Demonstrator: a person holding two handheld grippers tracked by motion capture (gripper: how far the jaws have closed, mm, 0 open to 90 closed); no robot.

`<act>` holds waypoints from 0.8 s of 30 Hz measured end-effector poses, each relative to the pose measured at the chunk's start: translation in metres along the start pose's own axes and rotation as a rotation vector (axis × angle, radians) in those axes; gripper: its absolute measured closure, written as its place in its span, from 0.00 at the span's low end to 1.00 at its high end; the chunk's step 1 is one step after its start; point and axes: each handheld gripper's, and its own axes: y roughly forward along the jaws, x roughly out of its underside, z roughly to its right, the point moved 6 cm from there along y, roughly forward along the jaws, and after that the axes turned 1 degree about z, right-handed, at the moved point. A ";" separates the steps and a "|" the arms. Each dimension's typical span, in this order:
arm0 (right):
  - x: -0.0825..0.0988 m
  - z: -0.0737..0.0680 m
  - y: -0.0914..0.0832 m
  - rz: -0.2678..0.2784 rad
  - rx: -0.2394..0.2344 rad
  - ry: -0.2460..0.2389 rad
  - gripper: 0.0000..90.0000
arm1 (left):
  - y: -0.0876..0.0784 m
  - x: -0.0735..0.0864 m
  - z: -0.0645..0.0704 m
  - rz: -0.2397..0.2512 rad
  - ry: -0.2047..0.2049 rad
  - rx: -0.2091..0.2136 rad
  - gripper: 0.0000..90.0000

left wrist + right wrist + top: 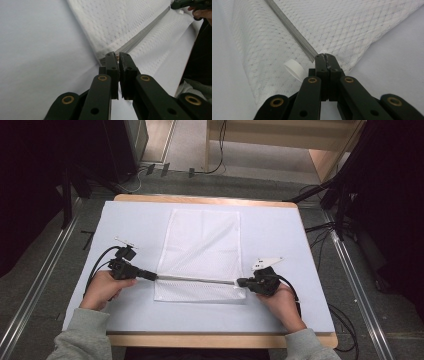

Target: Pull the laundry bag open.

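A white mesh bag lies flat on the pale table cover. A grey zipper runs across the bag near its front edge. My left gripper sits at the zipper's left end, shut on the small metal zipper pull. My right gripper is at the zipper's right end, shut on the bag's fabric where the zipper stops. A white screw cap rests by the mesh just left of the right gripper. In the left gripper view, the right gripper appears far off.
The wooden table edge runs along the front, close to both forearms in grey sleeves. Cables trail from the grippers over the cover. Dark stands and floor rails flank the table on both sides.
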 end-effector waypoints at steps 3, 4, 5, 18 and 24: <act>0.000 0.000 0.000 -0.002 -0.007 0.005 1.00 | -0.003 0.002 -0.002 0.011 -0.006 -0.010 0.98; 0.000 0.000 0.000 -0.001 -0.007 0.008 1.00 | -0.004 0.005 -0.002 0.000 0.000 -0.007 0.98; 0.000 0.000 0.000 0.000 -0.008 0.003 1.00 | -0.003 0.006 -0.003 -0.001 0.002 -0.011 0.98; -0.002 0.001 0.000 -0.023 -0.035 0.039 0.98 | -0.007 0.004 0.001 0.039 0.078 -0.037 0.90; -0.006 -0.002 0.000 -0.032 -0.055 0.024 0.82 | -0.011 0.001 0.003 0.081 0.123 -0.045 0.77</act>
